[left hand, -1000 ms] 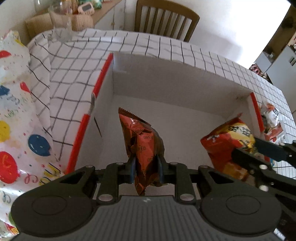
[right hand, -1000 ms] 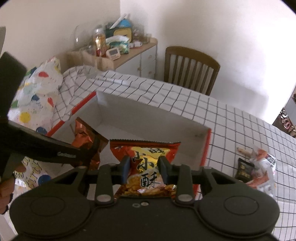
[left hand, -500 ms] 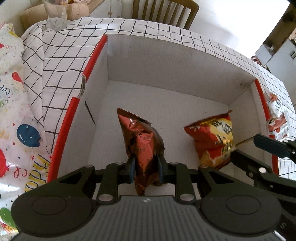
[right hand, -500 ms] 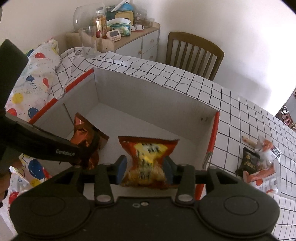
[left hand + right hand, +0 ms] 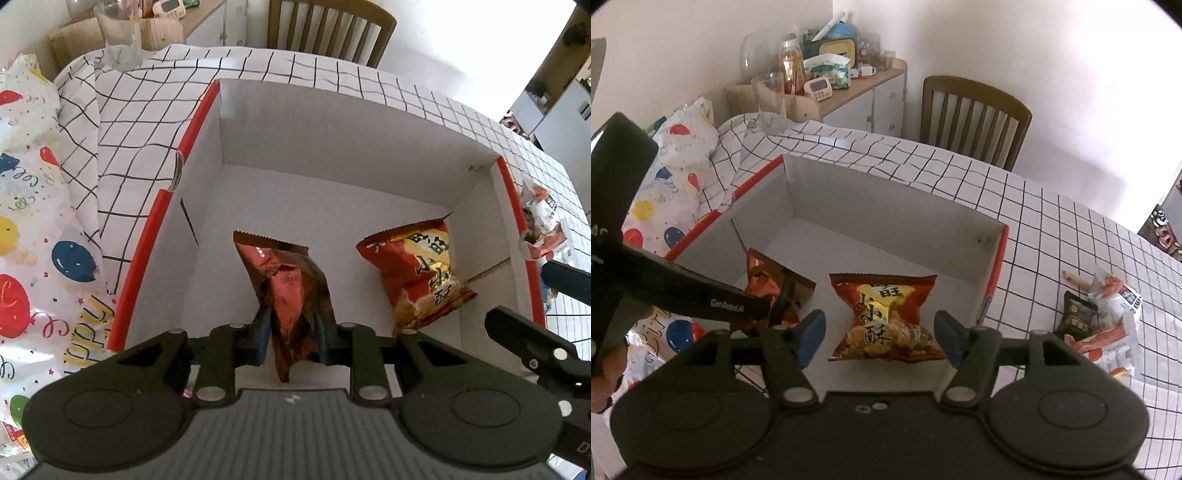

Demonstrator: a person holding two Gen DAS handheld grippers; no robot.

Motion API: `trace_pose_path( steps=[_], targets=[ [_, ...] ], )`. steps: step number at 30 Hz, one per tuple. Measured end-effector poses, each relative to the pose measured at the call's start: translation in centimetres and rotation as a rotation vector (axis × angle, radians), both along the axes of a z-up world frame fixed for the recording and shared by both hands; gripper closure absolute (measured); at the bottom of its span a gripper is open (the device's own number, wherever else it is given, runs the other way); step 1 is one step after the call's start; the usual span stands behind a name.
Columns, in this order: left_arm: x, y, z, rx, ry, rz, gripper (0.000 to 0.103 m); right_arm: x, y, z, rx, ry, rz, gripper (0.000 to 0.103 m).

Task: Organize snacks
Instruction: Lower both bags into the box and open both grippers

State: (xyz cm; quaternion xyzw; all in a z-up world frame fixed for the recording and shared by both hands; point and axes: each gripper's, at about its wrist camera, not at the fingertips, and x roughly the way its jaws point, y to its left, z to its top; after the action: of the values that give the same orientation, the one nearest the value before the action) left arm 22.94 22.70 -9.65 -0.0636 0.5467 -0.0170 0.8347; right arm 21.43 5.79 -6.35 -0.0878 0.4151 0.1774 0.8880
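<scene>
Two snack bags sit inside one box, each with a gripper over it. Surface (image 5: 1052, 206) under a white cloth with a black grid; wooden chair (image 5: 975, 114) at its far edge, a balloon-print cloth (image 5: 33, 236) bunched along its left side.

Box (image 5: 332, 122): large, open-topped, white inside, red along the rims of its left and right walls. It takes up the middle of the surface.

Red-and-yellow bag (image 5: 886, 319): in the right part of the box, near the right wall, printed face up. Right gripper (image 5: 880, 336) straddles it, the fingers spread wide with clear gaps to the bag on both sides; they have just been opening, and the bag lies between them untouched.

Brown bag (image 5: 286, 291): left of centre in the box, crumpled, standing on end with its crimped top edge toward the far wall. Left gripper (image 5: 291, 334) has it, the blue-padded fingers nearly together and pinching its lower half; they have eased open only a trace.

Loose wrappers (image 5: 1104, 321): small heap outside the box on the right, a dark packet among them, on the surface well apart from the chair.
</scene>
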Motion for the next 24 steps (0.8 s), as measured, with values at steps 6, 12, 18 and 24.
trace_pose_path(
  steps=[6, 12, 18, 24],
  targets=[
    [-1.2, -0.4, 1.4, 0.009, -0.071, 0.011, 0.031, -1.0, -0.8, 1.0, 0.020, -0.028, 0.000, 0.028],
    [-2.5, -1.0, 3.3, 0.033, -0.141, 0.006, 0.031, -2.0, -2.0, 2.4, 0.055, -0.061, -0.003, 0.021],
    [-4.1, -2.2, 5.4, 0.030, -0.207, -0.026, 0.028, -3.6, -3.9, 3.8, 0.085, -0.104, -0.017, 0.010],
    [-5.8, -4.0, 7.0, 0.015, -0.259, -0.066, 0.025, -5.2, -6.1, 5.0, 0.126, -0.143, -0.047, 0.003]
  ],
)
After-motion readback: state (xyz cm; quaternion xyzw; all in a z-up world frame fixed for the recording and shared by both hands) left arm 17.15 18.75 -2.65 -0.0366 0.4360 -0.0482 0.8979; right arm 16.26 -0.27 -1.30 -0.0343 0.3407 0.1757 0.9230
